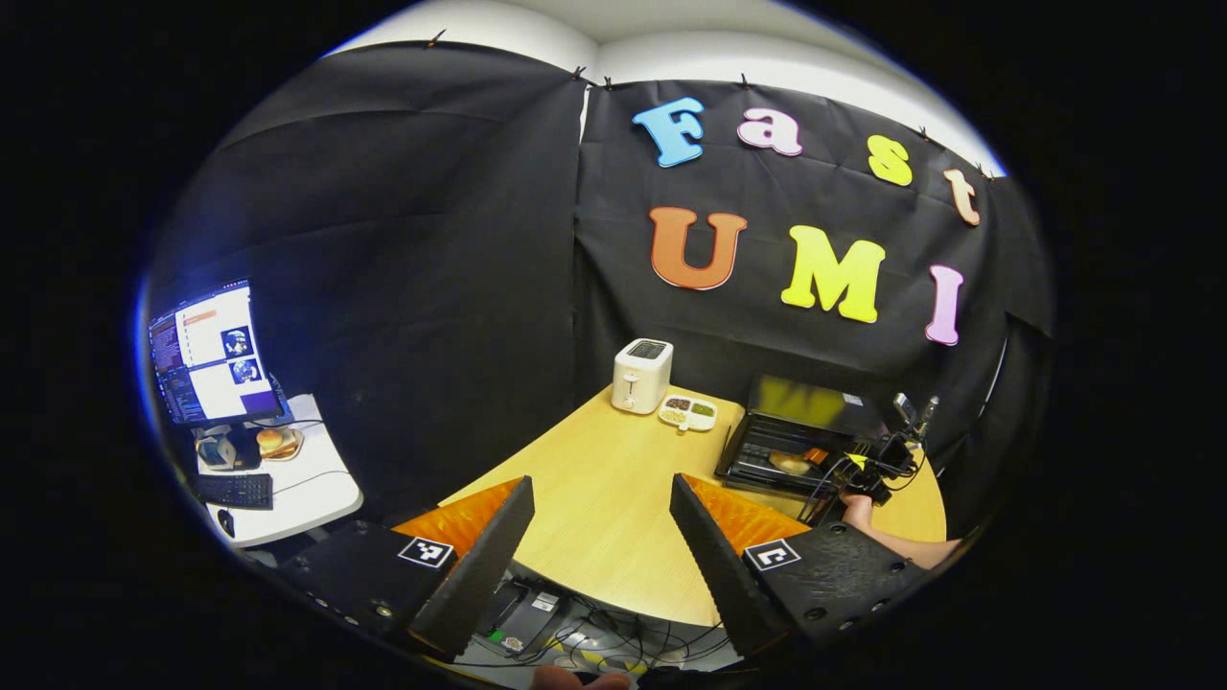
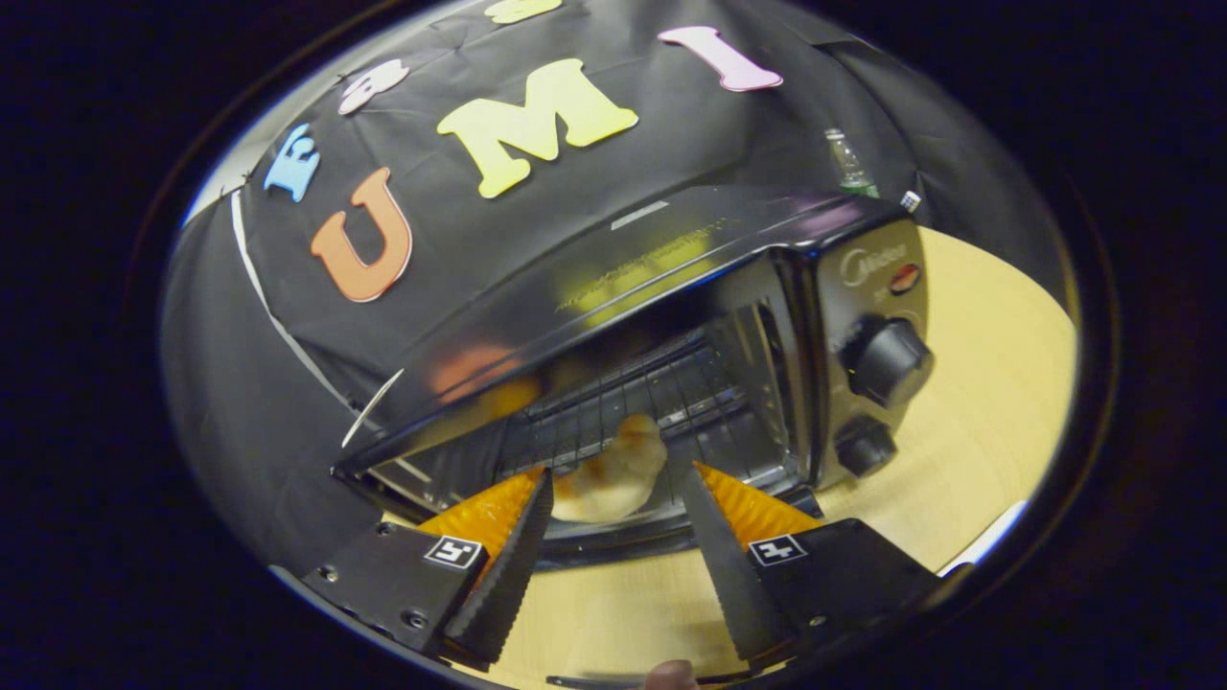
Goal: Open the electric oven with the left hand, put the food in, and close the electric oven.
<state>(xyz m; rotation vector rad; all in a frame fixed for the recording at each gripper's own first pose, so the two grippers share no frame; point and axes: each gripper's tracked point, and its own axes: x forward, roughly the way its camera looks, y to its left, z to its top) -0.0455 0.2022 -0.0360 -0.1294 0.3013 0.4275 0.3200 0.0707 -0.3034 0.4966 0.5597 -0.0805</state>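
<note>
The black electric oven (image 2: 671, 287) stands with its door (image 2: 613, 548) folded down. A pale bread roll (image 2: 618, 458) lies on the wire rack inside, near the front. My right gripper (image 2: 618, 476) is open at the oven's mouth, one finger on each side of the roll and neither pressing it. In the left gripper view the oven (image 1: 800, 422) sits at the table's far right, the roll (image 1: 791, 463) shows on its rack, and the right gripper (image 1: 868, 470), held by a hand, is at its front. My left gripper (image 1: 602, 484) is open and empty over the table's near edge.
A white toaster (image 1: 640, 374) and a small divided food tray (image 1: 688, 412) stand at the back of the wooden table (image 1: 594, 498). A side desk (image 1: 288, 498) with a monitor (image 1: 206, 353) is at the left. Cables (image 1: 594, 637) hang below the table edge. Two knobs (image 2: 887, 359) are on the oven's right panel.
</note>
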